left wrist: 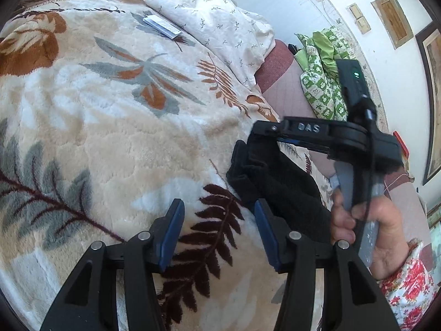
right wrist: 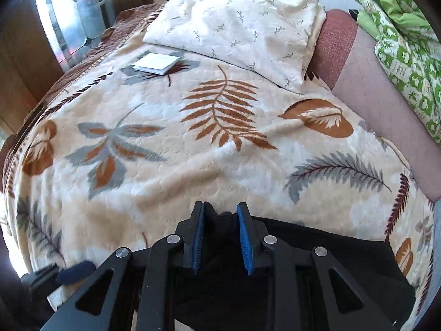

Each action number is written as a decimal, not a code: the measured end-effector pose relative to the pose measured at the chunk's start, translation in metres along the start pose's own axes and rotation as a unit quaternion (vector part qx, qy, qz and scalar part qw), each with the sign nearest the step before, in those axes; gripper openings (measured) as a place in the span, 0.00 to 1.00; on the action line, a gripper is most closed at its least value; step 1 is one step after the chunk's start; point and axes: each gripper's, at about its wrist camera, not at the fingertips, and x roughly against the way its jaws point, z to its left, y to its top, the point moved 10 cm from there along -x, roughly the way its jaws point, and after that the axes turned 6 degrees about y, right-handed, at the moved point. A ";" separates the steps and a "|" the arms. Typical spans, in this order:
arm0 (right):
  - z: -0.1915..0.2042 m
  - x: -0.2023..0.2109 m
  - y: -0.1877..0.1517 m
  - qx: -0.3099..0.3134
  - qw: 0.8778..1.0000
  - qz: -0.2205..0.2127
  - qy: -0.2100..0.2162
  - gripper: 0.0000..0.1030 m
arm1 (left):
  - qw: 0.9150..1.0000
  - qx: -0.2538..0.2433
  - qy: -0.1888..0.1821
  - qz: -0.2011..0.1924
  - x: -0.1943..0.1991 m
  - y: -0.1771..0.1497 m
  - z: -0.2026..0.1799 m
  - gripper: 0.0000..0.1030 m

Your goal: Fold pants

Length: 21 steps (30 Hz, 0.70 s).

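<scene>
Black pants lie bunched at the near edge of a leaf-patterned blanket on a bed. My right gripper points down at them, its blue pads closed on a raised fold of the black fabric. In the left wrist view the same right gripper holds the top of the dark pants, and a person's hand grips its handle. My left gripper stands open over the bare blanket, just left of the pants, with nothing between its fingers.
A white pillow lies at the head of the bed, with a small white booklet beside it. A pink-brown padded edge runs along the right, with green patterned cloth beyond it. A floral sleeve is at the lower right.
</scene>
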 end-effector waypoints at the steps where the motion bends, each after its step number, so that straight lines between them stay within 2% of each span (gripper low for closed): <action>1: -0.001 -0.007 0.002 -0.011 1.000 0.006 0.007 0.40 | 1.000 0.000 0.002 0.000 0.000 0.000 0.001 0.51; 3: -0.002 -0.007 0.011 -0.034 0.999 -0.009 0.019 0.58 | 1.000 0.002 0.004 0.000 -0.001 0.000 0.002 0.51; 5: -0.001 0.012 0.019 -0.043 0.998 -0.047 0.026 0.67 | 1.000 0.006 0.002 0.002 -0.002 0.001 0.003 0.51; 7: -0.004 0.027 0.015 -0.034 0.998 -0.056 0.006 0.70 | 1.000 0.007 0.003 0.003 -0.003 0.001 0.004 0.51; 11: -0.017 0.041 -0.025 0.020 0.996 -0.050 -0.077 0.68 | 1.000 0.001 0.010 0.001 -0.005 0.001 0.001 0.52; 14: -0.029 0.027 -0.060 0.022 0.995 -0.018 -0.101 0.56 | 1.000 0.000 0.013 0.000 -0.004 0.001 0.001 0.52; 17: -0.015 0.000 -0.082 0.013 0.997 0.016 -0.074 0.53 | 1.000 0.001 0.019 -0.007 -0.001 0.002 0.005 0.52; 19: 0.005 -0.008 -0.083 0.027 0.997 0.018 -0.071 0.39 | 0.999 0.002 0.030 -0.017 0.004 0.005 0.011 0.52; 20: 0.014 -0.009 -0.081 0.036 0.997 0.018 -0.070 0.23 | 0.999 0.003 0.033 -0.021 0.006 0.007 0.013 0.52; 21: 0.023 -0.009 -0.078 0.036 0.998 0.018 -0.055 0.14 | 0.999 0.007 0.034 -0.024 0.008 0.009 0.016 0.52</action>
